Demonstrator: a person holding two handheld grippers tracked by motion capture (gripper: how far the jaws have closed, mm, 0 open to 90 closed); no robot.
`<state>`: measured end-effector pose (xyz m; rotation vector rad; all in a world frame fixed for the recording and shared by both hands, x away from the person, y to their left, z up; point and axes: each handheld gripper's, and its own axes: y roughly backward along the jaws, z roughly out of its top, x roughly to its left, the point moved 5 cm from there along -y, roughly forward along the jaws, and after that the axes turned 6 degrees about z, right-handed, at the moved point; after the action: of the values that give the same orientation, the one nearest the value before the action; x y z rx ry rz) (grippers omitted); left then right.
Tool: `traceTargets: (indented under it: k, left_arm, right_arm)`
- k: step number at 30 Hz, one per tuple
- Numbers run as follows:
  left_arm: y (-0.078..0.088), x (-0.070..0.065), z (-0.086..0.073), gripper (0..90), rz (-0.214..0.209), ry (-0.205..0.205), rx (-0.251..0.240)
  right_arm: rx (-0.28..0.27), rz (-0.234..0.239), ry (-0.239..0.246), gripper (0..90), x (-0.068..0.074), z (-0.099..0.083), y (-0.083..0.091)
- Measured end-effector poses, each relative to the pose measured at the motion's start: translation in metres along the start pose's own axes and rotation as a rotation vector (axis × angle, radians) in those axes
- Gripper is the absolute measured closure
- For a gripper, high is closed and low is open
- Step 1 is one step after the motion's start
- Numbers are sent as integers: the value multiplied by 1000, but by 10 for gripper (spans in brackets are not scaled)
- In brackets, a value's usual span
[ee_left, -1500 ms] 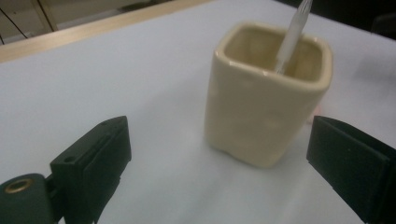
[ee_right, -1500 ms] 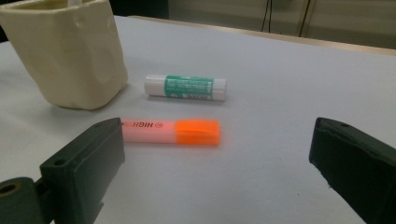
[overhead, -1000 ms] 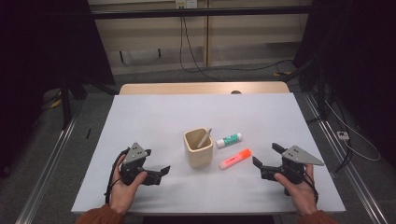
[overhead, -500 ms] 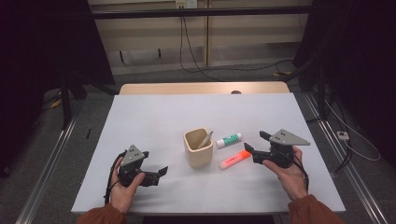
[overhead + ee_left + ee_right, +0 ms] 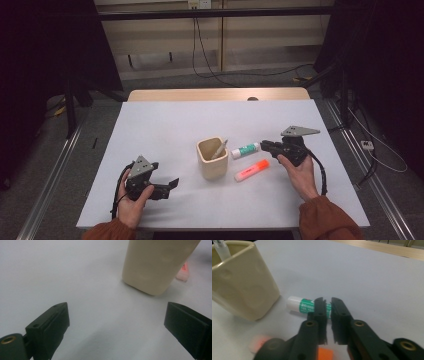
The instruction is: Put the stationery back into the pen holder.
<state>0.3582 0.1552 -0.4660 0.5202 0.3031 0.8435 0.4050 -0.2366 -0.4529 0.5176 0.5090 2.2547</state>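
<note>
White tabletop [image 5: 165, 125] w/ beige ceramic cup [image 5: 212, 158] mid, L gripper [image 5: 117, 325] jaws wide & empty near its front-left, R gripper [image 5: 327, 315] jaws just closed, nothing between, tips over the green-white glue stick [image 5: 298, 304] lying beside cup, orange highlighter [image 5: 252, 170] just below.

In the right gripper view, the right gripper [image 5: 327, 303] rises from the bottom centre of the frame, its two black jaws having just been closing and now nearly together with nothing clamped between them. Just behind their tips lies a green-and-white glue stick [image 5: 302, 305] on the white tabletop [image 5: 367, 277]. A cream ceramic cup [image 5: 242, 285] stands at upper left, holding a translucent pen [image 5: 220, 248]. A blurred orange highlighter [image 5: 260, 343] lies at the bottom edge.
</note>
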Motion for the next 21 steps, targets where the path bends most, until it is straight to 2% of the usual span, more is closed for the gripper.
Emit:
traceTargets:
  k: [2, 5, 7, 9, 14, 19, 21]
  left_arm:
    - [0, 0, 0, 61, 3, 1, -3]
    - [0, 0, 0, 61, -2, -3, 4]
    - [-1, 0, 0, 61, -5, 0, 5]
    - [-1, 1, 0, 61, -6, -1, 10]
    - [0, 1, 0, 61, -3, 2, 9]
    - [0, 1, 0, 61, -5, -2, 11]
    - [0, 1, -1, 61, -6, -2, 11]
  right_arm:
    - [5, -8, 5, 900, 1, 0, -1]
    - [100, -24, 33, 900, 3, -8, -7]
    - [146, -15, 42, 900, 3, -15, -13]
    - [165, 17, 49, 900, 3, -18, -16]
    - [211, -1, 55, 900, -2, -23, -21]
    - [229, 20, 55, 900, -1, -27, -28]
    - [251, 10, 64, 900, -2, -29, -29]
